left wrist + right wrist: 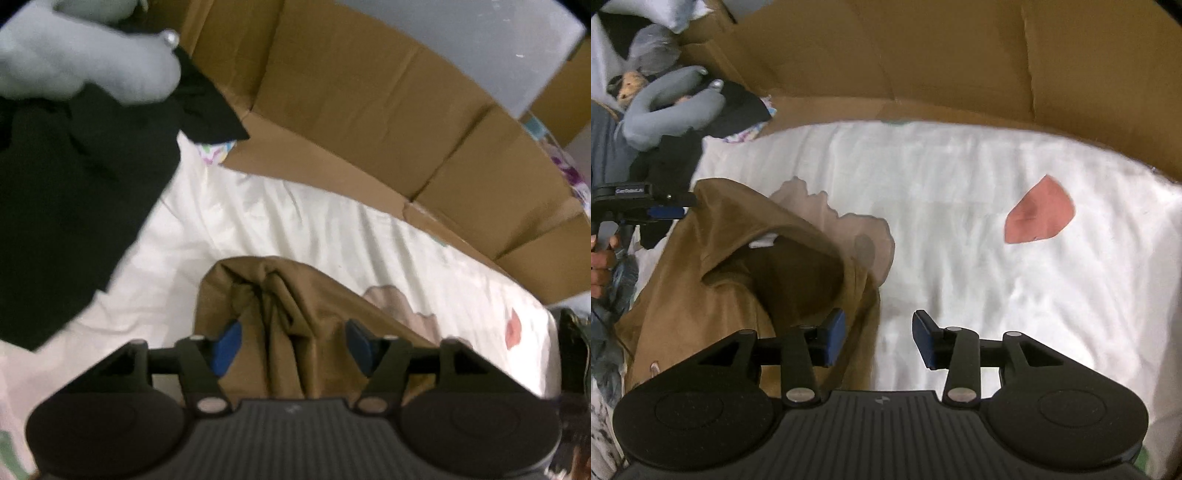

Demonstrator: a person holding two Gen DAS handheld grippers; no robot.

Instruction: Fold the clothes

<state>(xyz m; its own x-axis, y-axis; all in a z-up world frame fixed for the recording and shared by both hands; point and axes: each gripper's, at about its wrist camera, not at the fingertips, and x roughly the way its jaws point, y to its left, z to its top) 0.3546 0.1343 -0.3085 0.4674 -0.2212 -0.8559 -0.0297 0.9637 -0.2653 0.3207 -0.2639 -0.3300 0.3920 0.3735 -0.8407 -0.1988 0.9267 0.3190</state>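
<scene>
Brown garment point(738, 280) lies crumpled on white sheet point(960, 184), just released; your left gripper point(291, 341) and right gripper point(879, 338) both spread, pinching nothing; step: laying flat; next, regrasp edges, pull smooth, then fold.

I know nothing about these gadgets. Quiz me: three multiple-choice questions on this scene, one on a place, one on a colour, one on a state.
1. Where does the brown garment lie?
A. on the white sheet
B. inside the cardboard box
C. on a chair

2. What colour are the gripper pads?
A. red
B. blue
C. yellow

3. How do the right gripper jaws stand?
A. shut on the garment
B. open, gripping nothing
C. shut on a sock

Answers: 1 A, cloth rests on the sheet before the box; 2 B, both pads show blue; 3 B, there is a gap between them.
</scene>
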